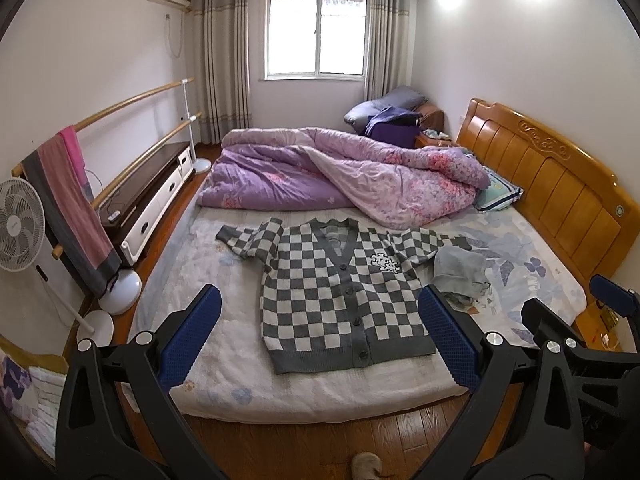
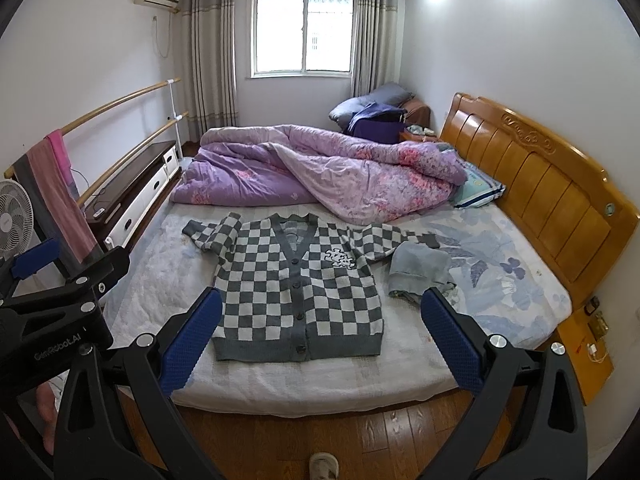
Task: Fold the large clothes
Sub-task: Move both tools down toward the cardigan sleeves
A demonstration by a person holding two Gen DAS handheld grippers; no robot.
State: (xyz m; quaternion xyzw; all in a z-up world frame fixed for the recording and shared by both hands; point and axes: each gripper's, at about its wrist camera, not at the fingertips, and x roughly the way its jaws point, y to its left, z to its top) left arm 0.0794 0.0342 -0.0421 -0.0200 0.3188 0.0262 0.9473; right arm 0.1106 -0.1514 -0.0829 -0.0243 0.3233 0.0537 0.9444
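A grey-and-white checked cardigan (image 1: 336, 288) lies flat and buttoned on the bed, front up, sleeves bent outward near the collar; it also shows in the right wrist view (image 2: 296, 292). My left gripper (image 1: 320, 316) is open and empty, held above the floor in front of the bed's near edge. My right gripper (image 2: 322, 316) is open and empty, at about the same height, to the right of the left one. Neither touches the cardigan.
A crumpled pale blue garment (image 1: 460, 276) lies beside the cardigan's right sleeve. A purple quilt (image 1: 340, 176) is piled on the bed's far half. The wooden headboard (image 1: 560, 184) is at right. A fan (image 1: 20, 232) and towel rail (image 1: 72, 208) stand at left.
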